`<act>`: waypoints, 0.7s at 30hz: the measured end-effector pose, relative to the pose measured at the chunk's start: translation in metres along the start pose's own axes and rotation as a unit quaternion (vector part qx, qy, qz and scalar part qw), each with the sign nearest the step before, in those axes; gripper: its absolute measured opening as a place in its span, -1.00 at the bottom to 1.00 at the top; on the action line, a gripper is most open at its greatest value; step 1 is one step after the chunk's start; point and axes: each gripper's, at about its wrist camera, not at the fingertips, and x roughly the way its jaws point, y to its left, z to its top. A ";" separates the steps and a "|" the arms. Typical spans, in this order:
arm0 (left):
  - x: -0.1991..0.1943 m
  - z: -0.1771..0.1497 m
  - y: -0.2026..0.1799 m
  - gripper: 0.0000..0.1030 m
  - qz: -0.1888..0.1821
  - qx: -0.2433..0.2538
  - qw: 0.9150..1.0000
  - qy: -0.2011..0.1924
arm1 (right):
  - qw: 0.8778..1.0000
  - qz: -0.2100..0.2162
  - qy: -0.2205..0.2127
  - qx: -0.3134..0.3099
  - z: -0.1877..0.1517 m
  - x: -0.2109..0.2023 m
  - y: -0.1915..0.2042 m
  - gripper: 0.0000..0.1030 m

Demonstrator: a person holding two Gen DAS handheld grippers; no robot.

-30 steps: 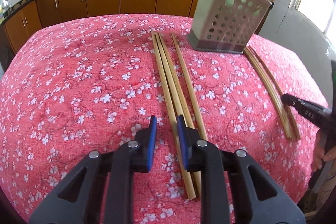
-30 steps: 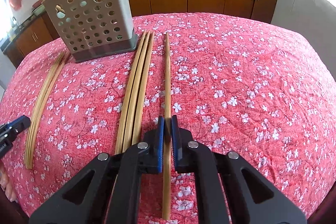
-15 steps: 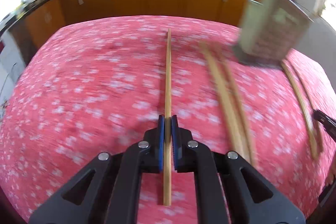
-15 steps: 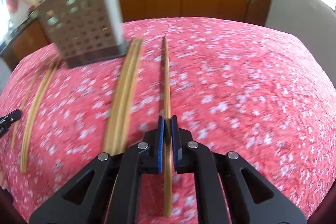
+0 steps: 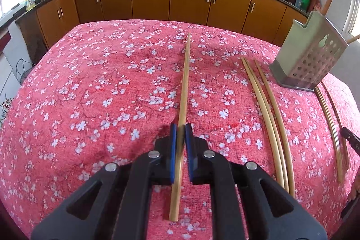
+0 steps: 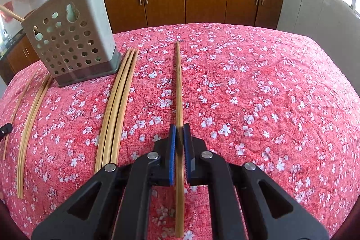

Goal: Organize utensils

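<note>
Tongs, left: our left tongs (image 5: 179,134) are clamped on one chopstick (image 5: 183,91), blue pads pinching it near its blunt end, the tip pointing away over the tabletop (image 5: 90,93)
Tongs, right: our right tongs (image 6: 179,134) are clamped on a second chopstick (image 6: 178,87) in much the same way, low on its length
How we do it well: we judge the step to be carrying both sticks to the holder; we should keep each pinch firm, raise the tips clear of the cloth, and turn them tip-down over the open top
Loose sticks: a bundle (image 6: 117,105) lies just beside the holder, another pair (image 6: 31,118) on its far side
Holder: the perforated holder (image 6: 69,46) stands upright on the cloth, with handles already poking out of it
Against a second ago: our left tongs were apart over a cluster of three; now they grip one, swung away from the remaining two (image 5: 267,109); our right grip is unchanged
</note>
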 end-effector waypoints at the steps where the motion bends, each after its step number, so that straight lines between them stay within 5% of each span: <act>1: 0.001 0.001 0.000 -0.77 0.001 0.001 1.000 0.000 | 1.000 -0.001 0.000 -0.001 0.000 0.000 0.000 -0.84; 21: 0.000 0.000 -0.001 -0.77 0.005 0.004 1.000 0.000 | 1.000 0.006 0.000 0.005 0.001 0.001 -0.002 -0.84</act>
